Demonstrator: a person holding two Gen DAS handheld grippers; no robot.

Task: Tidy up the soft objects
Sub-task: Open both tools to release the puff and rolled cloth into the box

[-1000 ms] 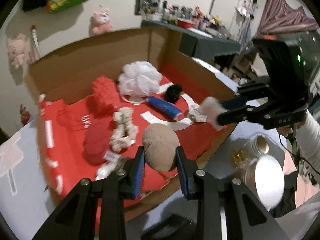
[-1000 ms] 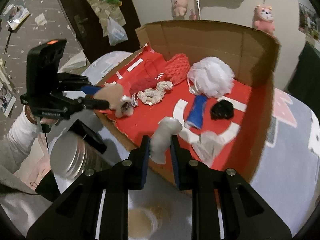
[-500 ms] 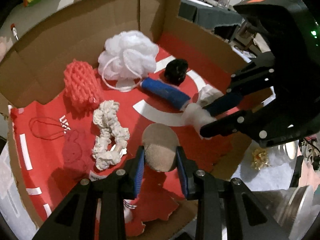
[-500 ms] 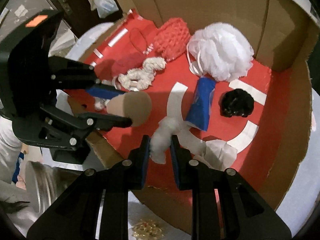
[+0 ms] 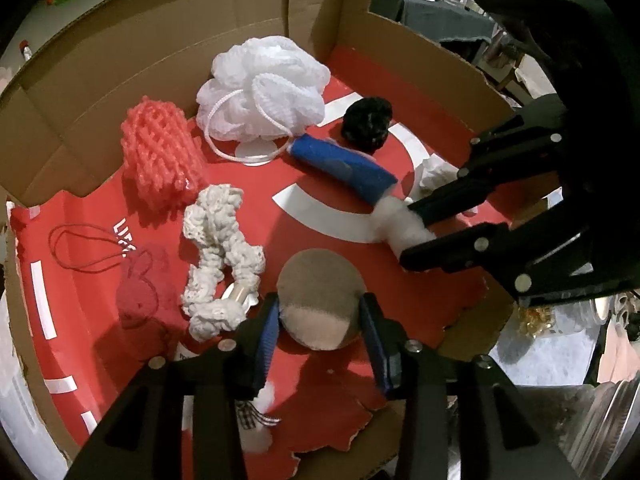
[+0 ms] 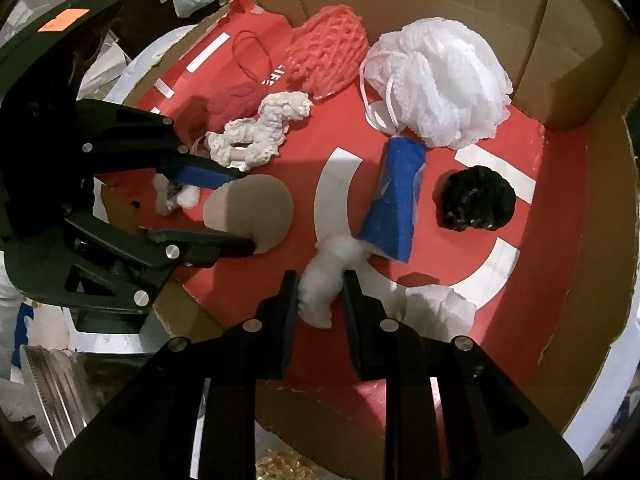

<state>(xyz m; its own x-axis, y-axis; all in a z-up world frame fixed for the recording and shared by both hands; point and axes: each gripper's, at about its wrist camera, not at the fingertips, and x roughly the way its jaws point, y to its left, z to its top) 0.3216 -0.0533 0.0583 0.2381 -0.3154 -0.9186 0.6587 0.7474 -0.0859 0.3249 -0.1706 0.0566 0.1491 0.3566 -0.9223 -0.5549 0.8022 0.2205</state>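
My left gripper (image 5: 320, 320) is shut on a round tan puff (image 5: 322, 296), held low over the red floor of the cardboard box (image 5: 160, 24); it also shows in the right wrist view (image 6: 250, 212). My right gripper (image 6: 320, 300) is shut on a white cotton wad (image 6: 326, 276), beside a blue roll (image 6: 396, 200). The wad also shows in the left wrist view (image 5: 400, 220). In the box lie a white bath pouf (image 5: 264, 88), a pink mesh sponge (image 5: 160, 152), a white knitted piece (image 5: 220, 256) and a black scrunchie (image 5: 368, 120).
A red string loop (image 5: 84, 248) and a crumpled white tissue (image 6: 440, 308) lie on the box floor. A small white tuft with a checked ribbon (image 5: 256, 416) lies under my left gripper. A metal-lidded jar (image 6: 52, 380) stands outside the box's torn front edge.
Both grippers moved forward and down into the box with their loads. The tan puff and the cotton wad now hang just over the red floor.
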